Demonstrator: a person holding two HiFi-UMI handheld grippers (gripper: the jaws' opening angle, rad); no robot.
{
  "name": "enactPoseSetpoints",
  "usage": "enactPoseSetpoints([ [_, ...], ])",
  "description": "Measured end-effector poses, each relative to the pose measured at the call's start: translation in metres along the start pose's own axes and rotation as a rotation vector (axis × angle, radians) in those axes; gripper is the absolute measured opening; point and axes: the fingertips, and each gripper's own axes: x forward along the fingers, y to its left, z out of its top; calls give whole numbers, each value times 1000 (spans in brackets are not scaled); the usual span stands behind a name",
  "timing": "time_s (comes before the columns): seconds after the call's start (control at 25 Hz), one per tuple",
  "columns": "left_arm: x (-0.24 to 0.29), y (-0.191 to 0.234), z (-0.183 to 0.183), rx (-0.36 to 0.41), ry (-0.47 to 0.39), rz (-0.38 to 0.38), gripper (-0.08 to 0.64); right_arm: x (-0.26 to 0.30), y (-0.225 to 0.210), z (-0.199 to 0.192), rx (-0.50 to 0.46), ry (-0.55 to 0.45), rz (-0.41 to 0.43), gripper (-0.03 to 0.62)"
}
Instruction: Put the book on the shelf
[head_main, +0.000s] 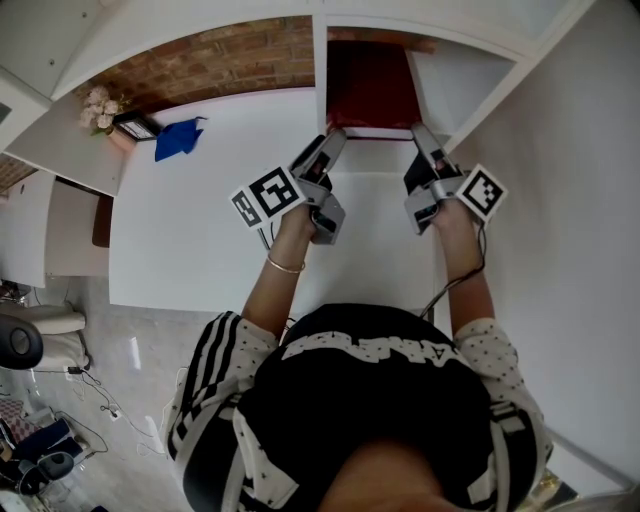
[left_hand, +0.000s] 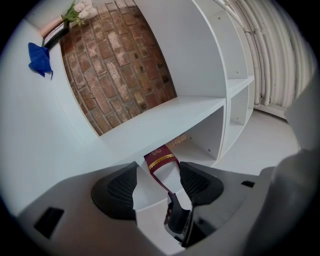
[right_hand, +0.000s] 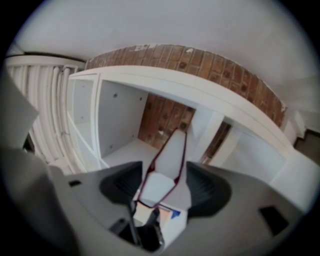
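Both jaw pairs gape, left gripper (head_main: 334, 137) and right gripper (head_main: 421, 133) flanking the dark red hardcover book (head_main: 370, 90) in the white shelf (head_main: 441, 84): stiff, probably weighty, best pinched at near corners.

shelf (left_hand: 165, 120) is matt white, brick wall (left_hand: 120, 65) rough, book (head_main: 370, 85) cover smooth.
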Motion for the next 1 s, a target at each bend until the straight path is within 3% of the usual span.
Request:
enactPoseSetpoints([
  [0.28,-17,2,-6,15,-11,30,290,-23,-2,5,-49,-19,-17,270],
  [0.44,-27,-3,-12,78,-18,46,267,-40,-2,7,-119,-32,-50,268],
  [0.52,-31,-7,-16,112,-22,47,222,-50,-3,8,-150,-44,-71,254],
  [0.64,-36,-9,-21,188,-10,79,114,-63,0,12,-184,-77,-77,168],
  [0.72,-41,-13,-26,258,-1,89,44,-71,5,15,-261,-101,-63,93],
  [0.84,-44,-26,-37,341,8,45,37,-78,23,15,-411,-111,-18,53],
  [1.0,-52,-34,-45,459,17,63,37,-89,37,6,-519,-93,-18,43],
])
